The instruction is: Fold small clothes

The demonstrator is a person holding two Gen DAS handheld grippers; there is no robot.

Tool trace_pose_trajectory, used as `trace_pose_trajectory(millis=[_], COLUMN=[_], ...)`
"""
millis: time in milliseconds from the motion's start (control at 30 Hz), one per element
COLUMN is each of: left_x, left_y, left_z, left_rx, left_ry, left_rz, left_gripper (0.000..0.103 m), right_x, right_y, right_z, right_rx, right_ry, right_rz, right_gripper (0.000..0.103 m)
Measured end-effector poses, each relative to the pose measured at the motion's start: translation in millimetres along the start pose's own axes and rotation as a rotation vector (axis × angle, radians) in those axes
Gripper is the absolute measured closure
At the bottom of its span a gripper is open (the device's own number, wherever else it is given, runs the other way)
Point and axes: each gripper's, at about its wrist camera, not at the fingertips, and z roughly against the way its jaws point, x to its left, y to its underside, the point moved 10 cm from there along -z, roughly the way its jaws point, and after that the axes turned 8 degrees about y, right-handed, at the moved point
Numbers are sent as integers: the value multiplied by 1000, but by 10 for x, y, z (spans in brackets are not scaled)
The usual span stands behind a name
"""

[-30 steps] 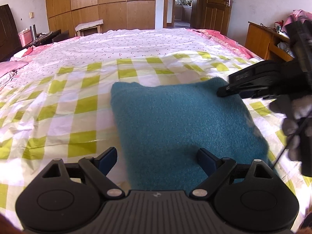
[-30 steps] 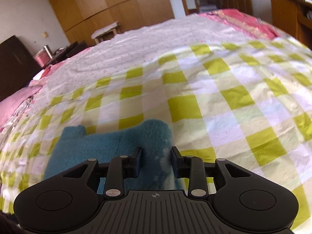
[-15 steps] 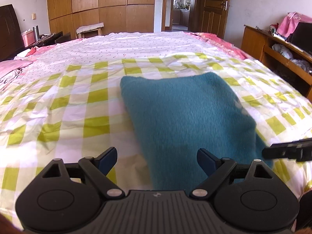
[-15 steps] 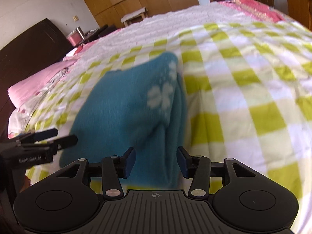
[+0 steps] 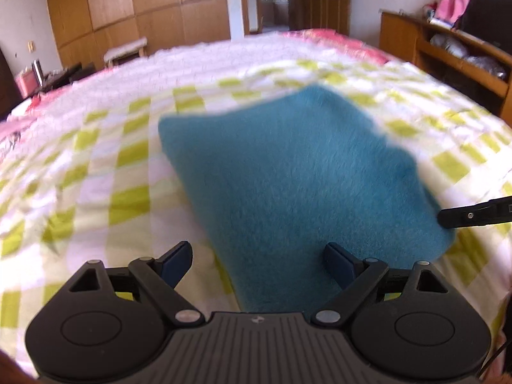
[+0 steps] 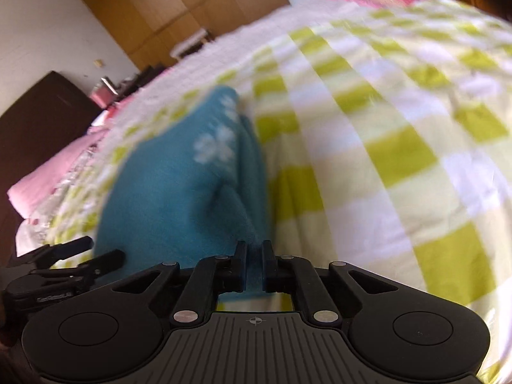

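A folded teal fleece garment (image 5: 297,172) with white flower prints lies on the yellow-and-white checked sheet (image 5: 105,185). My left gripper (image 5: 257,259) is open, its jaws straddling the garment's near left corner. My right gripper (image 6: 254,264) is shut on the near edge of the teal garment (image 6: 179,198), with cloth showing between its jaws. The right gripper's fingers (image 5: 473,216) show at the right edge of the left wrist view, at the garment's right corner. The left gripper's fingers (image 6: 80,262) show at the lower left of the right wrist view.
The bed carries a white dotted cover (image 5: 204,60) and pink bedding (image 6: 48,172) beyond the checked sheet. A wooden wardrobe (image 5: 134,12) and a door stand behind. A wooden shelf unit (image 5: 448,54) stands at the right. A dark headboard (image 6: 35,118) is at the left.
My right gripper has closed on the garment's near edge. My left gripper has stayed open and shifted, so the garment sits more to the right in its view.
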Motion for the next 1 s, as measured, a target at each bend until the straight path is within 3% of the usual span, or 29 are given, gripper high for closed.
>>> trace_pose_trajectory(millis=[100, 167, 400, 633, 800, 833, 900, 933, 967, 1000], left_x=[28, 21, -8, -42, -75, -78, -80, -76, -69, -65], left_y=[-5, -10, 41, 135, 97, 94, 77, 68, 60, 46], left_z=[52, 94, 242, 128, 225, 231, 212, 194, 175, 157], left_rx=[-11, -21, -31, 0, -25, -29, -32, -32, -30, -30], left_ry=[16, 8, -17, -42, -28, -26, -19, -16, -12, -6], left_rz=[43, 32, 56, 74, 65, 64, 70, 77, 85, 93], left_gripper=[8, 8, 8, 8, 8, 8, 8, 8, 8, 8], right_x=[83, 138, 360, 456, 534, 539, 557, 567, 579, 578], right_y=[-27, -23, 25, 148, 29, -27, -128, -165, -207, -241], right_z=[69, 106, 366, 55, 220, 255, 249, 210, 141, 68], right_rx=[-24, -32, -97, -56, -94, -118, -146, -148, -148, -148], right_ry=[32, 51, 70, 122, 129, 142, 139, 129, 115, 114], right_rz=[48, 101, 184, 242, 251, 258, 264, 266, 268, 268], right_gripper=[95, 87, 86, 88, 86, 82, 63, 46, 38, 37])
